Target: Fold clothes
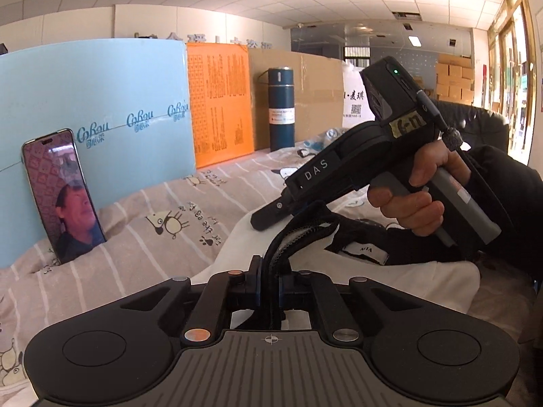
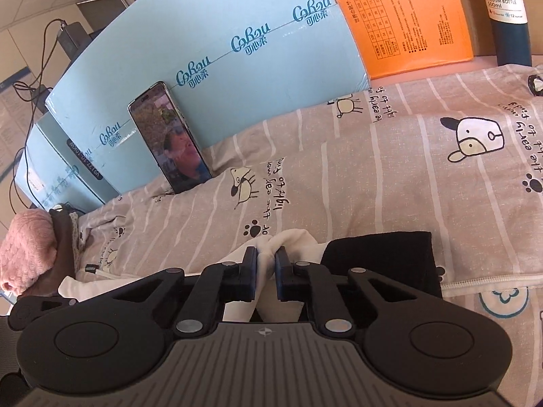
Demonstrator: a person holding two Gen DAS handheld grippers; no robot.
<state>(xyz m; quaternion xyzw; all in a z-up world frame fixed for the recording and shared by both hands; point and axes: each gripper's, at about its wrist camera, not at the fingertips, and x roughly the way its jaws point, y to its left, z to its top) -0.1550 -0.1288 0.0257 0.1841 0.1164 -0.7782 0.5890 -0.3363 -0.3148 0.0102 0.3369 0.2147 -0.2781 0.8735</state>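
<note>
From the left wrist view, you are clamping the left gripper (image 1: pixel 269 279) on a black zippered edge of the garment (image 1: pixel 390 273), a white and black piece lying on the striped bedspread (image 1: pixel 176 203). Your right hand (image 1: pixel 412 203) is holding the other tool just beyond.

From the right wrist view, you are pinching a bunched white fold of that garment between the pads of the right gripper (image 2: pixel 266 269), jaws nearly closed. The cloth is looking crumpled, so the folding is only starting; every fold remains.
</note>
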